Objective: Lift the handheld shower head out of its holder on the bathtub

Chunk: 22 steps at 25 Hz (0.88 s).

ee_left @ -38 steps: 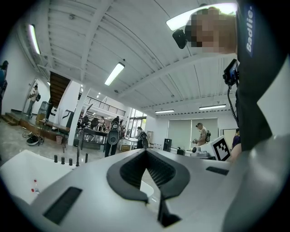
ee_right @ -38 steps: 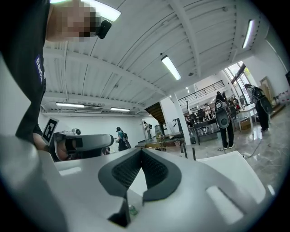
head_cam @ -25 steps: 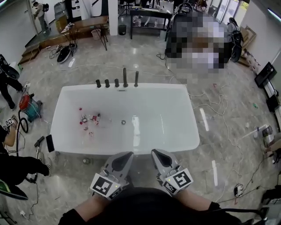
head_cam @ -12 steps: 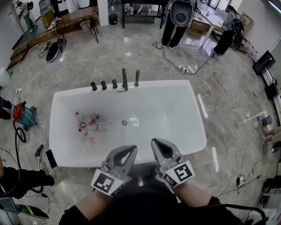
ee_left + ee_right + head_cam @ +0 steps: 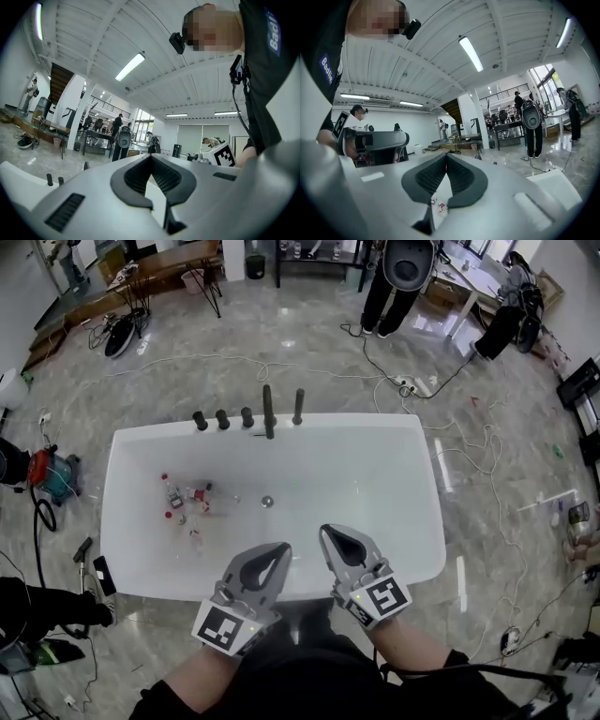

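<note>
A white bathtub [image 5: 131, 568] lies crosswise in the head view. On its far rim stands a row of dark fittings: three short knobs [image 5: 222, 418], a tall spout [image 5: 268, 410] and a slim upright piece to its right that looks like the handheld shower head [image 5: 298, 406] in its holder. My left gripper [image 5: 281, 547] and right gripper [image 5: 325, 532] hover side by side over the near rim, far from the fittings. Both point level across the tub with jaws together and nothing between them, as the left gripper [image 5: 150, 156] and right gripper [image 5: 446, 154] show in their own views.
Several small bottles [image 5: 187, 498] lie on the tub floor at the left, near the drain [image 5: 267, 502]. Cables [image 5: 469, 465] trail over the marble floor on the right. A red vacuum [image 5: 42, 470] sits at the left. A person [image 5: 403, 277] stands beyond the tub.
The tub has come nearer in the head view. Both grippers have moved forward together and now reach over its near rim, still shut.
</note>
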{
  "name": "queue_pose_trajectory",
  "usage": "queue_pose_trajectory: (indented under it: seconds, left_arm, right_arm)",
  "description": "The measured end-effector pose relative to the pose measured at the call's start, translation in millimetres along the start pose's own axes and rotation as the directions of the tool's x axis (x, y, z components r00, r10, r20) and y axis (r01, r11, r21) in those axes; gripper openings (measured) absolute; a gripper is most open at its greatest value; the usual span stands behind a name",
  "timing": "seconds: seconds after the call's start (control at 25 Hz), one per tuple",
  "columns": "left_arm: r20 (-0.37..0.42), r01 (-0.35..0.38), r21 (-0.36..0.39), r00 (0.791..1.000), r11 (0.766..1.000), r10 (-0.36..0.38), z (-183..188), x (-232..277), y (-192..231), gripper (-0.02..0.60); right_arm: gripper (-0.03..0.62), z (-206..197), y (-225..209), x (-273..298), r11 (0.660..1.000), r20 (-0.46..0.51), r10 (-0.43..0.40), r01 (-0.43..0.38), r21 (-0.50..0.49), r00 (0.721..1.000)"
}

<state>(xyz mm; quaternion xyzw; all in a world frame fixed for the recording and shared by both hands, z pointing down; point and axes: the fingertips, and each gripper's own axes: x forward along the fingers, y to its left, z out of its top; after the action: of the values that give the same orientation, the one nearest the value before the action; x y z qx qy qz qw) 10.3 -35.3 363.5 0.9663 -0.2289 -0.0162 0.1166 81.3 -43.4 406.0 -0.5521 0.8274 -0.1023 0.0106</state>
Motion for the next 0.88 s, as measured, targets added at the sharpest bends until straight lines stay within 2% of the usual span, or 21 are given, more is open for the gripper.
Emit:
queue_pose_trajectory:
  seconds: [0.2, 0.48, 0.88]
  left_arm:
    - [0.006, -0.033, -0.011, 0.999, 0.999, 0.033, -6, 27, 16, 0.0]
    - [-0.023, -0.081, -0.04, 0.997, 0.996, 0.08, -32, 49, 50, 0.0]
    - [-0.033, -0.133, -0.049, 0.991, 0.99, 0.132, -50, 58, 96, 0.0]
  right_arm:
    - [0.012, -11, -50, 35, 1.0, -0.025, 0.004, -0.005, -0.023, 1.0]
    - [0.046, -42, -120, 103, 0.998, -0.068, -0.01, 0.006, -0.06, 0.998]
    - [0.093, -89, -186, 190, 0.997, -0.111, -0.071, 0.066, -0.044, 0.991]
